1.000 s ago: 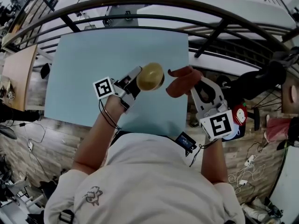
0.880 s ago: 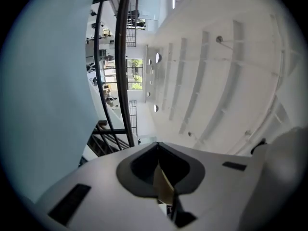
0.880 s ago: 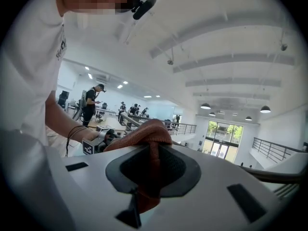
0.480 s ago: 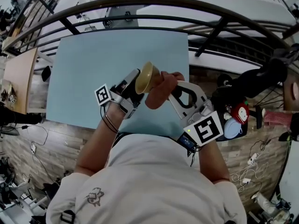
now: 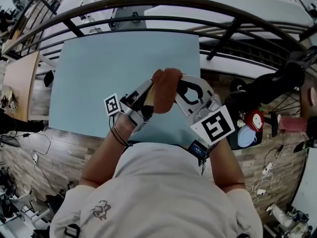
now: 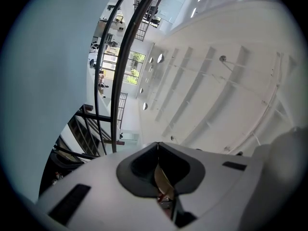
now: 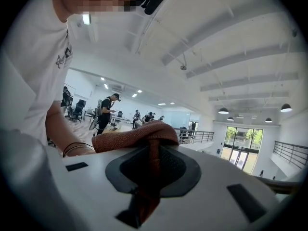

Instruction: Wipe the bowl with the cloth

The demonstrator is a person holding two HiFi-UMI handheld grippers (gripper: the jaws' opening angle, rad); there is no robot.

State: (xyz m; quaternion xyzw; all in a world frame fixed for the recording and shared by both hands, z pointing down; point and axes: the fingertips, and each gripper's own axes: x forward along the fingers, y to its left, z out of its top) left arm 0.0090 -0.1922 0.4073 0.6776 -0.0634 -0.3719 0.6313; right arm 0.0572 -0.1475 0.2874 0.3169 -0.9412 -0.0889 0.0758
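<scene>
Above the light blue table point(image 5: 94, 68), my left gripper point(image 5: 145, 96) is shut on the rim of the tan bowl point(image 5: 149, 96). Only a thin sliver of the bowl shows beside the cloth. In the left gripper view the bowl's edge point(image 6: 162, 179) is pinched between the closed jaws of the left gripper point(image 6: 161, 177). My right gripper point(image 5: 174, 85) is shut on the reddish-brown cloth point(image 5: 165, 89), which lies against the bowl and hides most of it. In the right gripper view the cloth point(image 7: 139, 134) bulges out over the right gripper point(image 7: 151, 170).
A dark curved railing point(image 5: 148, 4) runs behind the table. A wooden tabletop point(image 5: 20, 76) is at the far left. Bags and a red object point(image 5: 254, 120) lie on the floor at the right. The person's torso fills the lower middle.
The right gripper has carried the cloth left onto the bowl, which now is almost covered. The left gripper has tipped the bowl on edge and drawn it slightly nearer.
</scene>
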